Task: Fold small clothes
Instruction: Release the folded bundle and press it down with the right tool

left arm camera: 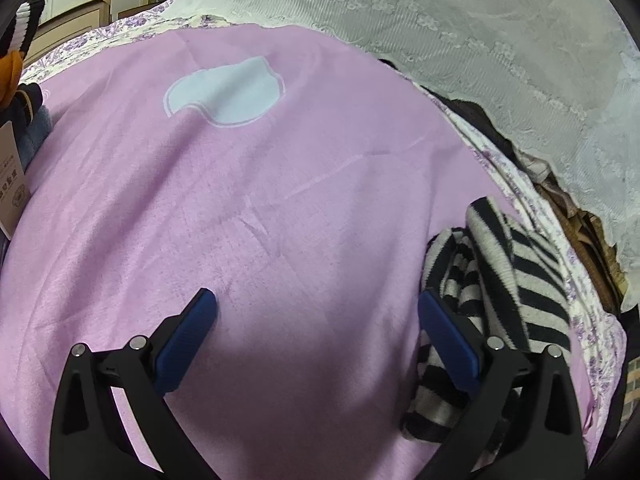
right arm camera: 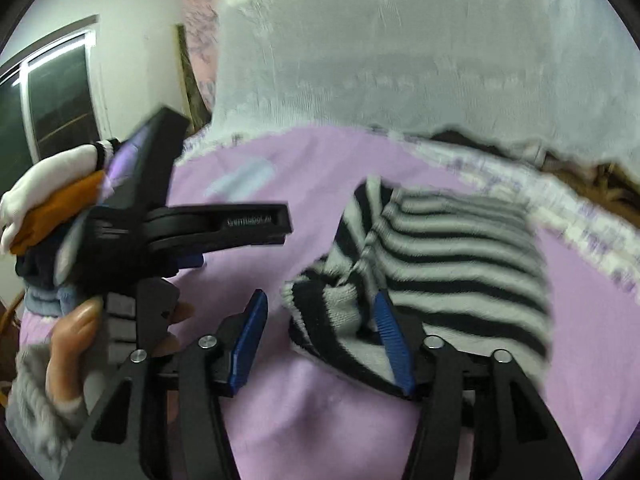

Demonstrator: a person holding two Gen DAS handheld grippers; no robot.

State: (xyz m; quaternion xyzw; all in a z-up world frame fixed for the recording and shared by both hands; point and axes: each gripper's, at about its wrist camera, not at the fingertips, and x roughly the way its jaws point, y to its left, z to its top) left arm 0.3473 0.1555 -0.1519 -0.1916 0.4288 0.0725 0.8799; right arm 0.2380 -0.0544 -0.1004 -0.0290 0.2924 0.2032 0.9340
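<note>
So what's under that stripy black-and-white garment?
The striped garment lies on a pink blanket, near its edge by a floral sheet. Whether anything is tucked beneath its folds can't be seen; the knit covers it.

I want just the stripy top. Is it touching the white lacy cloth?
Apart. Left wrist view shows the stripy top separated from the white lacy cloth by flowery sheet.

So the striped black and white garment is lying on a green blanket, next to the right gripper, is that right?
Not quite. The blanket is pink, not green, as the left wrist view shows. The striped black and white garment does lie on it, next to the right gripper.
</note>
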